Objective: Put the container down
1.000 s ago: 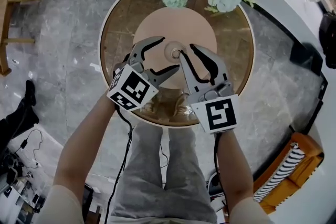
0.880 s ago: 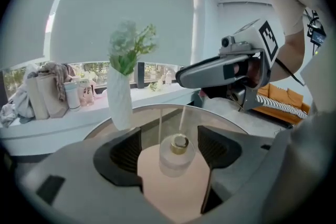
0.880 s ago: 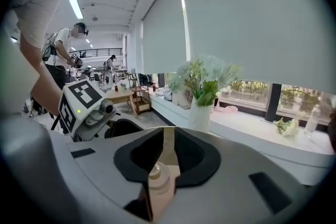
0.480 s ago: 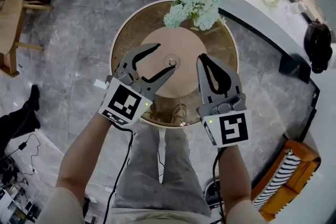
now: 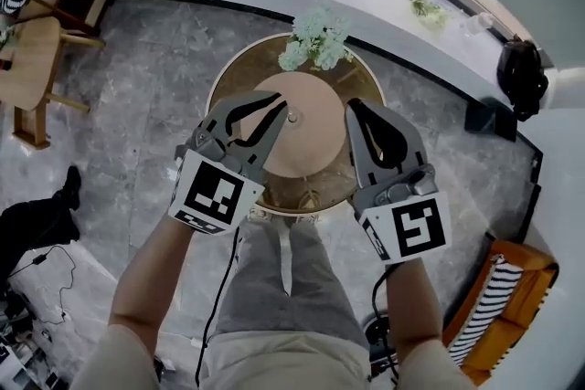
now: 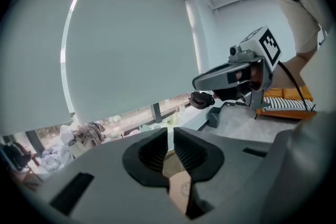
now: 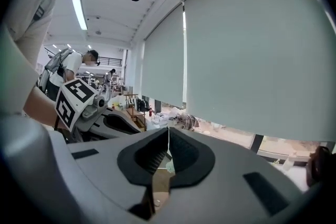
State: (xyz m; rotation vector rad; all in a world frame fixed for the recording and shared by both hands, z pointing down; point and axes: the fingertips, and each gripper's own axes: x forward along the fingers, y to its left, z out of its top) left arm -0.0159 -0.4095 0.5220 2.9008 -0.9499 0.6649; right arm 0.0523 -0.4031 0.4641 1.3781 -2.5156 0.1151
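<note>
At the far left, a piece of light wooden furniture (image 5: pixel 41 59) stands on the grey marble floor (image 5: pixel 137 114). Next comes the left gripper (image 5: pixel 280 110), which in the head view lies over the left part of the desk. Its 2 fingers (image 6: pixel 149 152) have just been closing. They now stand together except for a thin slit, with nothing between them, so this gripper holds nothing.

The round pale-brown container with a small knob in the middle of its lid (image 5: pixel 311 142) stands on the round desk with a glossy brown top and a pale rim (image 5: pixel 370 87), about at its centre. In the head view the container is between the 2 grippers, and neither gripper has hold of it. At the far edge of the desk, just behind the container, there is a bunch of pale green and white flowers (image 5: pixel 315 36).

The right gripper (image 5: pixel 353 107) is at the right side of the container. Its fingers (image 7: pixel 184 152) have also just been closing and are fully together, with nothing between them. In both gripper views the fingers point toward grey window blinds (image 7: pixel 252 60).

At the far right a black bag (image 5: pixel 521 73) lies on a white ledge. At the near right there is an orange seat with a black and white striped cushion (image 5: pixel 489 310).
</note>
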